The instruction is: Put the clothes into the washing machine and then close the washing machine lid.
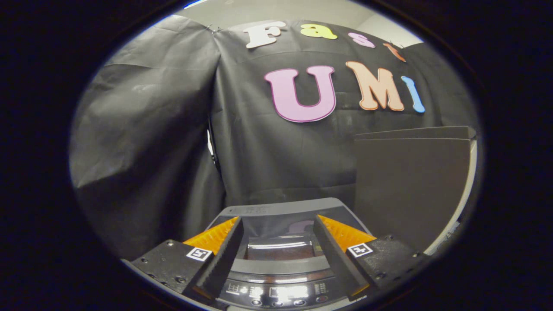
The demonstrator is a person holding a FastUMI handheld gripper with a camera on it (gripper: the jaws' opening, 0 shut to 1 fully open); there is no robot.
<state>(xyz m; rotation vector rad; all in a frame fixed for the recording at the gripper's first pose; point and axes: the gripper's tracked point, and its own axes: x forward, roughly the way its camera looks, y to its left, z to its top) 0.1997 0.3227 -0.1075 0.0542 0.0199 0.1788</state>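
2 fingers [224, 250] spread wide, holding nothing | hand-held gripper [278, 224] level above washing machine [281, 293], lid [276, 209] beyond

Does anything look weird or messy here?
Nothing stands out. The washing machine sits below the open gripper, its lid down, glossy and unbroken. A plain dark box stands beside it. No spills, no clothes lying about.

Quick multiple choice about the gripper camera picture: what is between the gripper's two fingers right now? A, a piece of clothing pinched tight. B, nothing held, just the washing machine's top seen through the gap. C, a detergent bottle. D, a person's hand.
B: the gripper is open with its fingers spread wide and gripping nothing, and the washing machine with its glossy lid and control panel shows in the gap.
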